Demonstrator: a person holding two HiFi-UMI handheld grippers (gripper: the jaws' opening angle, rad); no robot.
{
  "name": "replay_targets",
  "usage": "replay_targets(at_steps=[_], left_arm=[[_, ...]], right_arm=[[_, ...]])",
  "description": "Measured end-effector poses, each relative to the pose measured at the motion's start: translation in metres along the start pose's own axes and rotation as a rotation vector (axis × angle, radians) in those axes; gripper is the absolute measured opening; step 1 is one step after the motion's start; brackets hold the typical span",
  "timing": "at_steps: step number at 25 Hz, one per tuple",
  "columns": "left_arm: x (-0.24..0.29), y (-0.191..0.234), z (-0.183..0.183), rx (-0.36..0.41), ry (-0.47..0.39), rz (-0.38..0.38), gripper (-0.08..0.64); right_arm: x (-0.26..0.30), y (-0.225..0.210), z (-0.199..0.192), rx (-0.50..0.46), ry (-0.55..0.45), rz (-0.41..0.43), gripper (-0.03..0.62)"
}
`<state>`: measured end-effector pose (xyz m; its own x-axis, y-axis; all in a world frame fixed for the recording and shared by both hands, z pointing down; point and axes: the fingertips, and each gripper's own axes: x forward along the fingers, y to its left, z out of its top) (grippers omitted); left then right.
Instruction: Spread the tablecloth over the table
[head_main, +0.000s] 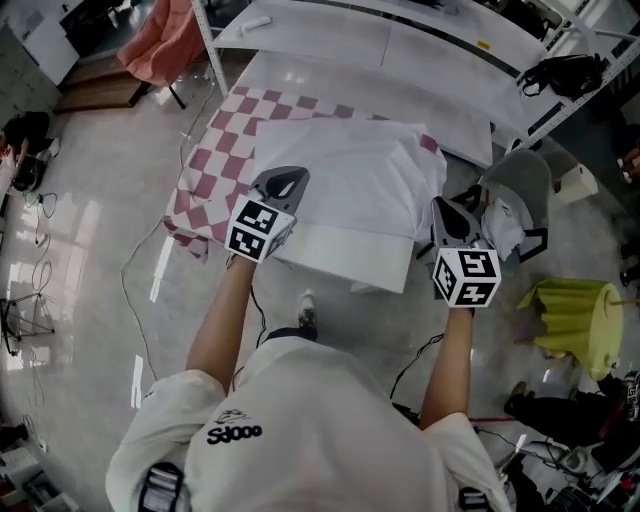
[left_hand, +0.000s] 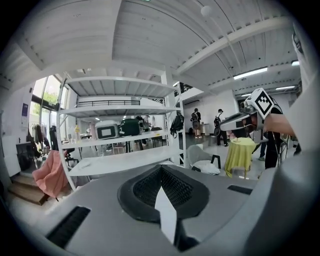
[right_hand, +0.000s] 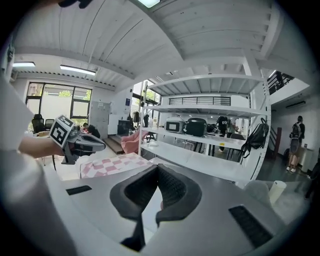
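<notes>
Your left tongs (left_hand: 164, 199) are pinched shut on a sliver of white cloth; your right tongs (right_hand: 151, 199) likewise grip a white fold, jaws almost together; both bites are on the one tablecloth (head_main: 345, 165), which lies white side up over the single counter (head_main: 345, 262), red-and-white checks showing along its left and far edges; two tongs, one at each side of the cloth; beyond stand one white shelving rack (head_main: 380, 40), one grey chair (head_main: 522, 182) and one yellow-draped stand (head_main: 572, 315).

An open lab workspace with tall white metal shelving (left_hand: 116, 111).
</notes>
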<state>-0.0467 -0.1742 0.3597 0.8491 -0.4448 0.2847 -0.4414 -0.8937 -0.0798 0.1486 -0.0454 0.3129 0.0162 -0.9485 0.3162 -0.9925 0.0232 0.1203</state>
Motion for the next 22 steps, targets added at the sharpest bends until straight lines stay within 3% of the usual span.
replay_targets(at_steps=[11, 16, 18, 22], left_arm=[[0.09, 0.083, -0.024, 0.06, 0.111, -0.013, 0.029], [0.132, 0.113, -0.049, 0.089, 0.184, -0.008, 0.031], [0.152, 0.124, -0.059, 0.099, 0.222, 0.001, 0.106], [0.189, 0.139, -0.08, 0.117, 0.307, -0.01, 0.189]], right_arm=[[0.113, -0.055, -0.012, -0.078, 0.093, 0.007, 0.023], [0.166, -0.097, -0.029, -0.091, 0.12, 0.043, 0.071], [0.191, -0.119, -0.036, -0.1, 0.133, 0.06, 0.116], [0.25, -0.148, -0.055, -0.132, 0.196, 0.139, 0.174]])
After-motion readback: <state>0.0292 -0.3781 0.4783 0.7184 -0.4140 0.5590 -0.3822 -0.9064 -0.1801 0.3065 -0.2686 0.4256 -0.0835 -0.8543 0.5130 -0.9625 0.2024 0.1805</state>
